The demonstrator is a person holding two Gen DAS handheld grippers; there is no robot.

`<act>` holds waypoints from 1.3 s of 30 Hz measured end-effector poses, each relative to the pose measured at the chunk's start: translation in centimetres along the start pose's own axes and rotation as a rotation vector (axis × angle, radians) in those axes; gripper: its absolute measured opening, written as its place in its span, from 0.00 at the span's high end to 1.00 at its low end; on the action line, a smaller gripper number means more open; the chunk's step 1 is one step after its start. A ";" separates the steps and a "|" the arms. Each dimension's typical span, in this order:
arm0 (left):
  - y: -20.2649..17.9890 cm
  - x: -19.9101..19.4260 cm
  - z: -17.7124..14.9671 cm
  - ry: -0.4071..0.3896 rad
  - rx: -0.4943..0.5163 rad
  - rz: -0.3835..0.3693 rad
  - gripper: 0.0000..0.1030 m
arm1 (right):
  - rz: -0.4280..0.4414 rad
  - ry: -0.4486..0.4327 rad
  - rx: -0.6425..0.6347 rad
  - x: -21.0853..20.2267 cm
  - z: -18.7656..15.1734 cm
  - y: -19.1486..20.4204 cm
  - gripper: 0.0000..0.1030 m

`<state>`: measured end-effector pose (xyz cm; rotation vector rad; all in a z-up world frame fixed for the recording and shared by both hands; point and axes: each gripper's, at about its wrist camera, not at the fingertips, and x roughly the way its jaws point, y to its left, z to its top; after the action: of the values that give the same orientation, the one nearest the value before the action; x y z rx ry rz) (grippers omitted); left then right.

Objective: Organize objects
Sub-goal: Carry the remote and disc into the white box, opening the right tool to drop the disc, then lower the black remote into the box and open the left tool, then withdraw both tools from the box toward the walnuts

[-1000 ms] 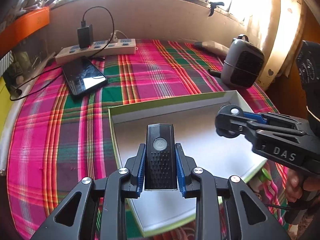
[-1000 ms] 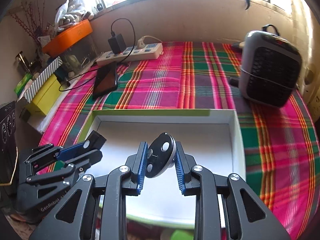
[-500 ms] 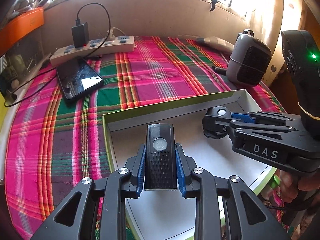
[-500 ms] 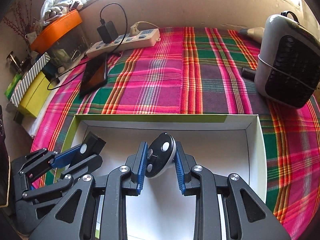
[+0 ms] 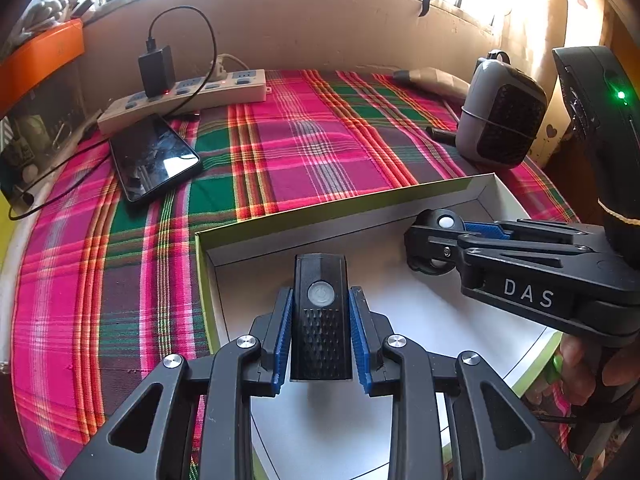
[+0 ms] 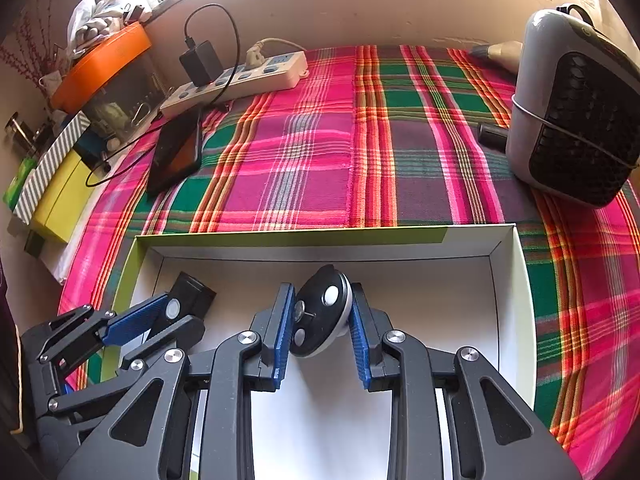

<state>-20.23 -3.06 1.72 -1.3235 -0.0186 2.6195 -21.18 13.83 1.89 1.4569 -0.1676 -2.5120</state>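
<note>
Over the white box [image 5: 400, 208], the left gripper [image 5: 321, 336] clamps a black light [image 5: 321, 316] by its flat sides while, at two o'clock, the right gripper [image 6: 322, 320] pinches a round disc [image 6: 320, 312] tilted on edge, both seemingly light, rigid, slick plastic.

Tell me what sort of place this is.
Probably a room in a home: a table under a plaid cloth by a window, with a power strip, a charging phone and a small heater.
</note>
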 end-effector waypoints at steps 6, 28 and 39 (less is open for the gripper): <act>-0.1 0.0 -0.1 0.001 -0.005 0.016 0.75 | -0.004 -0.005 0.014 0.0 0.0 -0.2 0.64; -1.1 -4.9 -2.7 -0.071 -0.008 0.058 0.74 | 0.024 -0.118 0.069 -5.0 -2.4 -0.1 0.53; -1.1 -8.0 -4.9 -0.117 -0.012 0.063 0.74 | 0.010 -0.176 0.020 -8.3 -5.0 1.0 0.53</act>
<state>-11.50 -3.90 5.28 -1.1913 -0.0107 2.7503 -12.67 15.05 6.62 1.2370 -0.2296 -2.6360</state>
